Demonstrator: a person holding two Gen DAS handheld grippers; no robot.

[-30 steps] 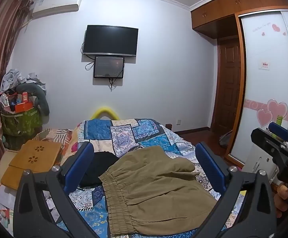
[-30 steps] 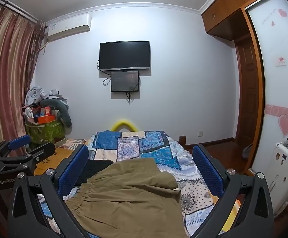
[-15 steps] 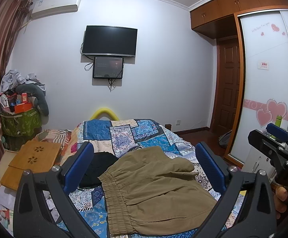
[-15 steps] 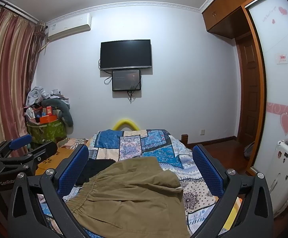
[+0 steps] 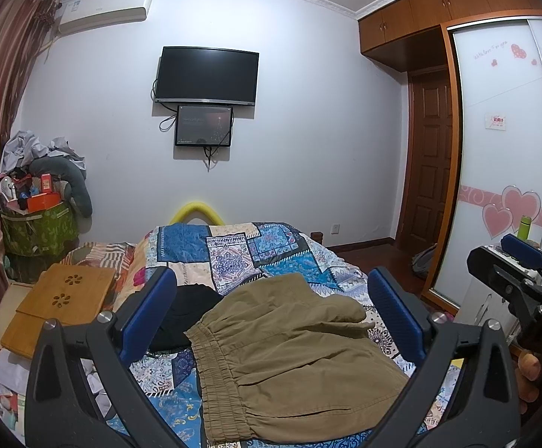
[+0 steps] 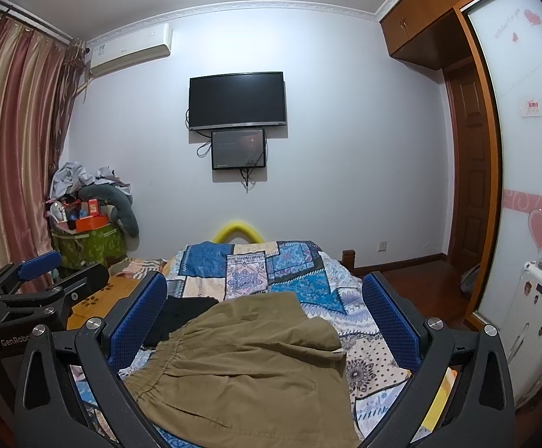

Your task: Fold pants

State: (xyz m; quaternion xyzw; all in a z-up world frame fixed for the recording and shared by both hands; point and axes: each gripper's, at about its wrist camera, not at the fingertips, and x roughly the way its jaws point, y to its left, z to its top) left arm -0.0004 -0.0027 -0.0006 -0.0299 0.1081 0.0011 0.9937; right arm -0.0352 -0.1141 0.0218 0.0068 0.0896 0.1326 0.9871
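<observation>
Plainly, the khaki pants [image 5: 293, 358] look soft and light (probably floppy); take the elastic waistband [image 5: 215, 373]. Left gripper [image 5: 271, 321] and right gripper [image 6: 267, 321] both gape, empty.

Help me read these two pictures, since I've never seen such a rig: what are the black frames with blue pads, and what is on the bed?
Each picture comes from a camera on a hand-held two-finger gripper, looking along its fingers. One shows the left gripper, the other the right gripper; each also glimpses the other at its edge. Both stand open above the bed, holding nothing. On the blue patchwork quilt lie crumpled olive-khaki pants with an elastic waistband, not yet folded, partly over a black garment.
</observation>
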